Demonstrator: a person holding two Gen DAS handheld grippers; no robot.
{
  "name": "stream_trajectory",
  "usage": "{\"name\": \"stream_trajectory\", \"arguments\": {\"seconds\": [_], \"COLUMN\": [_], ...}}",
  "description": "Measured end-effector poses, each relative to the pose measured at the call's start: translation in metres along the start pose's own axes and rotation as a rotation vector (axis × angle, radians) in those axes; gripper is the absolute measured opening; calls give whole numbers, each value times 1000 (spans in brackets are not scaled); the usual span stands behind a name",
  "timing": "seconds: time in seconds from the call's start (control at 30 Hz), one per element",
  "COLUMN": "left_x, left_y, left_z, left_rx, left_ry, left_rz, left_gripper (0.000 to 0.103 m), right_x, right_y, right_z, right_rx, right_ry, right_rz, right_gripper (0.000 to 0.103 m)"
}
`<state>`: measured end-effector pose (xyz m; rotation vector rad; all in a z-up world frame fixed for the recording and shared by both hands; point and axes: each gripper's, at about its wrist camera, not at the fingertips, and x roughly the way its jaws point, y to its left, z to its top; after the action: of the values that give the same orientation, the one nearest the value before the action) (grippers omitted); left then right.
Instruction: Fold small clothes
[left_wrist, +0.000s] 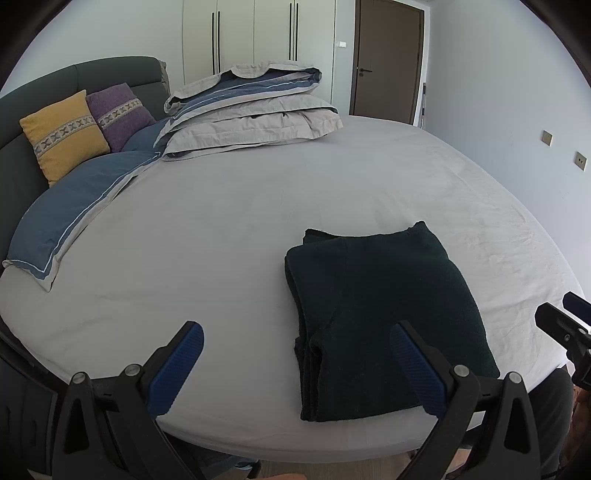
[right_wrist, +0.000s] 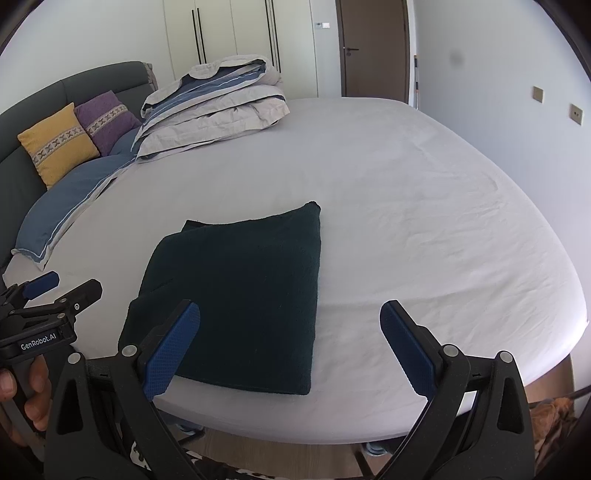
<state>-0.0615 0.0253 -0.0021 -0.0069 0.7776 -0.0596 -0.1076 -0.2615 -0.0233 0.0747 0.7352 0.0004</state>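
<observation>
Left wrist view shows both the left gripper (left_wrist: 295, 354) and right gripper (right_wrist: 290, 338) spread wide and empty near the folded dark garment (left_wrist: 384, 317) at lower centre, where a careless snag could undo its layers.
</observation>
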Motion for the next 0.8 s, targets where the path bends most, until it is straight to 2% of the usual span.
{"name": "stream_trajectory", "arguments": {"seconds": [0.8], "left_x": [4], "left_y": [1], "left_z": [-2], "left_rx": [-2], "left_ry": [9], "left_rz": [9], "left_gripper": [103], "right_x": [6], "right_y": [7], "right_z": [-4], "right_rx": [-14], "right_ry": [13], "right_rz": [8], "right_gripper": [100]}}
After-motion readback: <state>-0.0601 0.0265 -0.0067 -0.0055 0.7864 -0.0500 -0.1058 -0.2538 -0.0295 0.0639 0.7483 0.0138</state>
